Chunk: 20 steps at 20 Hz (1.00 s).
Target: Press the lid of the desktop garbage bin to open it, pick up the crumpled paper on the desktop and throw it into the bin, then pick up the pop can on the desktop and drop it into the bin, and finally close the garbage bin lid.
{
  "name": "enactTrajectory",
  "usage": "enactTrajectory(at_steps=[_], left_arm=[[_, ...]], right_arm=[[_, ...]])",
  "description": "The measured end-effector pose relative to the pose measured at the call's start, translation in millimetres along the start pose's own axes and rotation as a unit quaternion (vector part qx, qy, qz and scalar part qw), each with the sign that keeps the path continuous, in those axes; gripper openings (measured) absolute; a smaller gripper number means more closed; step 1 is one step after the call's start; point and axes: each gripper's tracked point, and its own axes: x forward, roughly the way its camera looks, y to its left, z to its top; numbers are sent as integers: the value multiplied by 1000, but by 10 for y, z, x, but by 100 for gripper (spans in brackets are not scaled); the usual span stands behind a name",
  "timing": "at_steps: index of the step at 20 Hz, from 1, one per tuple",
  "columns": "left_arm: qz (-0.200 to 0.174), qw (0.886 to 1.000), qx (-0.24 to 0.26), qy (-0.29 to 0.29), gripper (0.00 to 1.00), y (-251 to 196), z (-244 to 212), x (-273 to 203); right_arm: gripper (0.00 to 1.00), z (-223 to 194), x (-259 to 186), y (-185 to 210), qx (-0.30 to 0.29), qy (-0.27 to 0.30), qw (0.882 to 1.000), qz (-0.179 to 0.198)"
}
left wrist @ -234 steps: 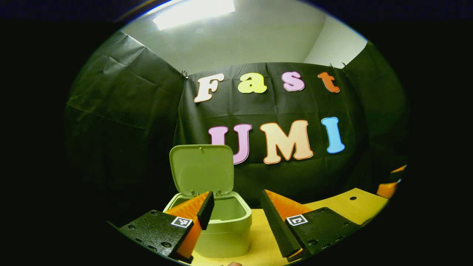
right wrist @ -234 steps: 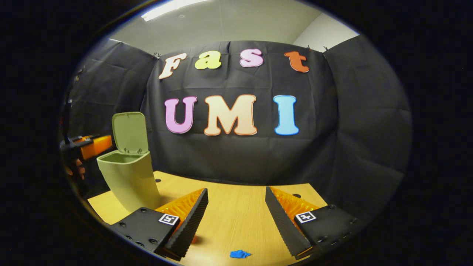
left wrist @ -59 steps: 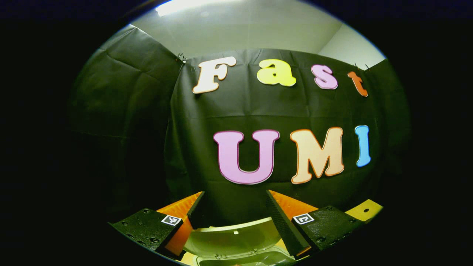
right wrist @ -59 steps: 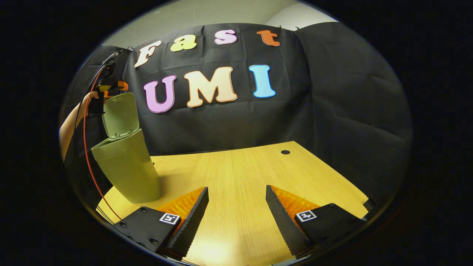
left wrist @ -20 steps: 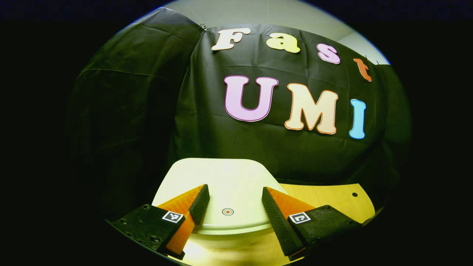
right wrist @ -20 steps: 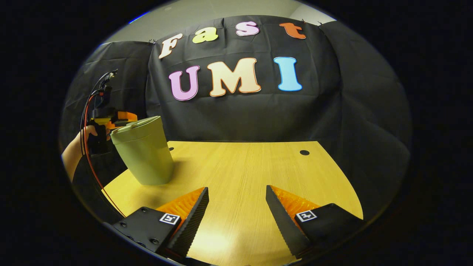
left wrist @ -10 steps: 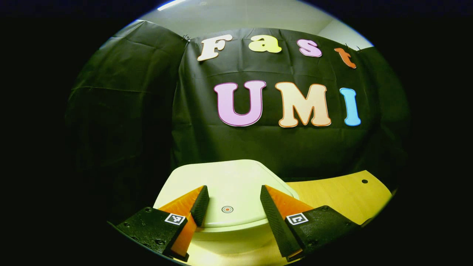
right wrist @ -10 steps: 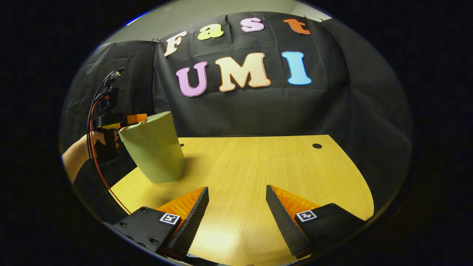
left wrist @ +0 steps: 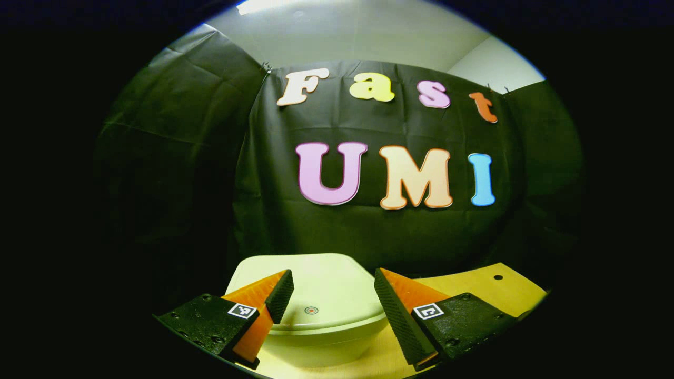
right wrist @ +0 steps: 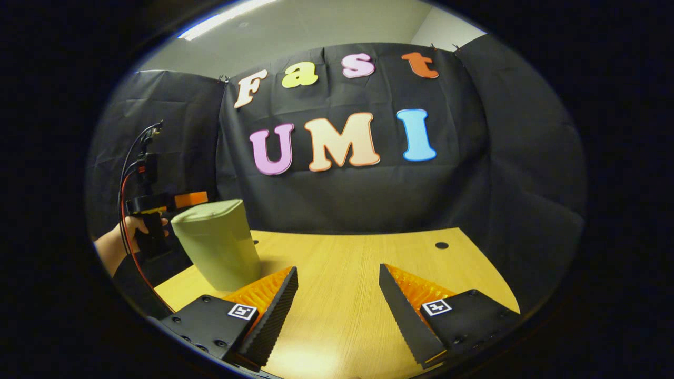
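Observation:
The pale green desktop bin [right wrist: 217, 251] stands at the table's left end with its lid [left wrist: 321, 295] down flat. In the left gripper view the lid lies just under and ahead of my left gripper [left wrist: 330, 287], which is open and holds nothing. A small round mark [left wrist: 311, 310] sits on the lid between the fingers. In the right gripper view the left gripper [right wrist: 181, 201] hovers just above the bin's left edge, held by a hand [right wrist: 131, 227]. My right gripper [right wrist: 338, 283] is open over the bare table, well to the right of the bin.
The wooden table [right wrist: 363, 268] stretches right of the bin, with a small round hole [right wrist: 442, 245] near its back edge. A red cable [right wrist: 126, 247] hangs from the left gripper. Black cloth walls close the back and sides.
The lid, upright three seconds ago, now lies shut. In the last second the left gripper has lifted slightly off the lid. The right gripper has tilted up a little.

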Motion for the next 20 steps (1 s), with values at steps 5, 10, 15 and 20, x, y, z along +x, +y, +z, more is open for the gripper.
enactTrajectory(at_steps=[5,10,15,20], left_arm=[[-56,997,-15,-54,89,-771,354,-464],[-117,990,-36,-63,93,-1402,344,-855],[-160,984,-52,-51,92,-1738,294,-1050],[-162,984,-41,-59,93,-1725,365,-1083]], right_arm=[[98,551,-210,30,-19,-76,997,-12],[98,894,-425,113,-32,-129,991,-13],[97,1010,-533,115,-24,-149,988,-15],[97,1096,-593,204,3,-170,985,4]])
